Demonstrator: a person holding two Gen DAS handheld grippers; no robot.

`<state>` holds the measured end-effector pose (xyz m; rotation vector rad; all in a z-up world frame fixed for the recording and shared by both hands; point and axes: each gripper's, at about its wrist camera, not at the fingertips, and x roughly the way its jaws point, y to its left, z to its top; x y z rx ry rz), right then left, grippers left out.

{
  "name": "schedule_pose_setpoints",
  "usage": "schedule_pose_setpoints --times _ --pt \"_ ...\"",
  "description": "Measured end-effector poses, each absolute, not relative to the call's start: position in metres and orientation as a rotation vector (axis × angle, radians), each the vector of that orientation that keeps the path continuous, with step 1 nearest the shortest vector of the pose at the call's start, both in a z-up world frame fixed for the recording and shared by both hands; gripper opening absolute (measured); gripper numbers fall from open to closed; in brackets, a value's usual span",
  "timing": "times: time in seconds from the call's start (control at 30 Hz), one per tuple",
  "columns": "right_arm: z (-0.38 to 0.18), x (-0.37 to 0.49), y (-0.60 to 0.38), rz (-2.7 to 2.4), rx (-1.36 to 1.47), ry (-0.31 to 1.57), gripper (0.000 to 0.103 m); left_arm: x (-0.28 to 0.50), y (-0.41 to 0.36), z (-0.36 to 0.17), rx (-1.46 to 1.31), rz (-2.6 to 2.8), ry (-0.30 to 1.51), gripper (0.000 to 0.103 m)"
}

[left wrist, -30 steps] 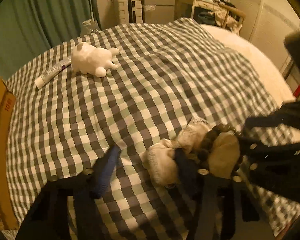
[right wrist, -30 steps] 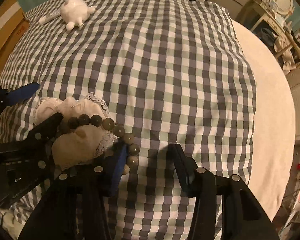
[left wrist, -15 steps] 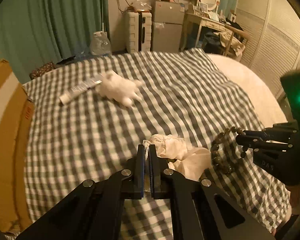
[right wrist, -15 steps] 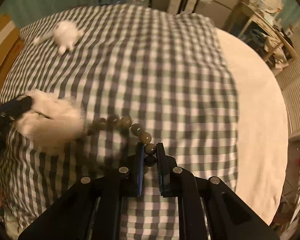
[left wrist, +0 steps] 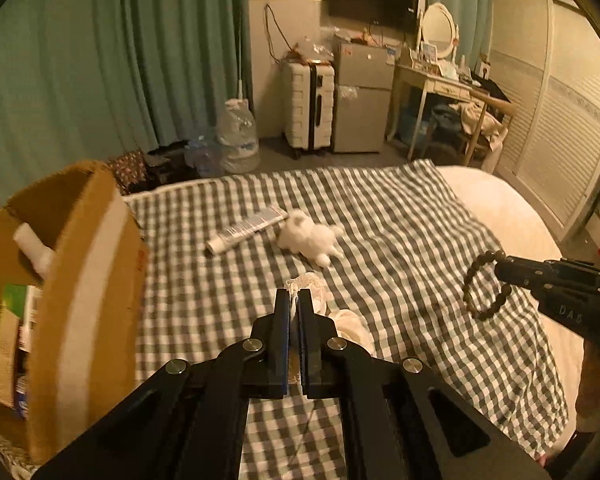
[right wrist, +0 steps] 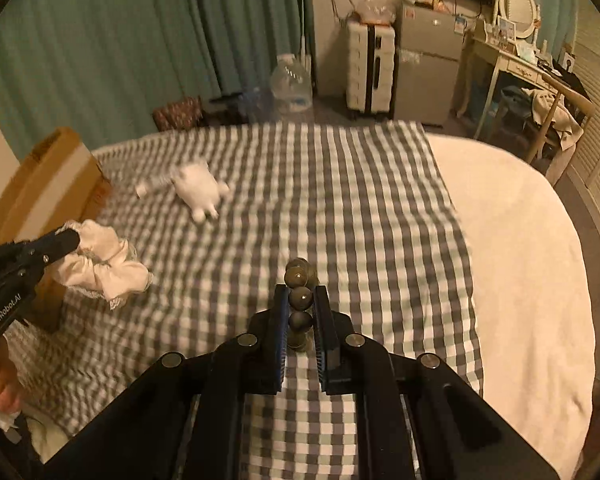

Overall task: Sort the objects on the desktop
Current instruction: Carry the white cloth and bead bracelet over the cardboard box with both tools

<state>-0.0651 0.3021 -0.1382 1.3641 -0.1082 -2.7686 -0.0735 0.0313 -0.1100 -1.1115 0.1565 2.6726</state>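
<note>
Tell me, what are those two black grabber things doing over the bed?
A person is tidying things off the grey-and-white checked bedspread. The left gripper is shut on a crumpled white lacy cloth, lifted clear of the bed. The right gripper is shut on a bracelet of dark round beads, also held up in the air. A fluffy white plush toy and a white squeeze tube lie on the bedspread. A brown cardboard box stands at the left with things already inside.
</note>
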Motion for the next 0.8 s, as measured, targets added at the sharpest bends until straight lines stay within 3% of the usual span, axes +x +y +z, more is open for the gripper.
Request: schedule_pose_setpoints --times 0.47,0.8 --pt "-0.040 -0.041 0.260 -2.788 1.001 -0.174 0.011 -0.043 -0.020 -0.037 -0.993 2.784 0.076 0.003" --pt "0.020 -0.025 0.189 -2.703 0.742 -0.064 0.011 -0.025 -0.071 0.011 -0.916 2.887 0.037 0.003"
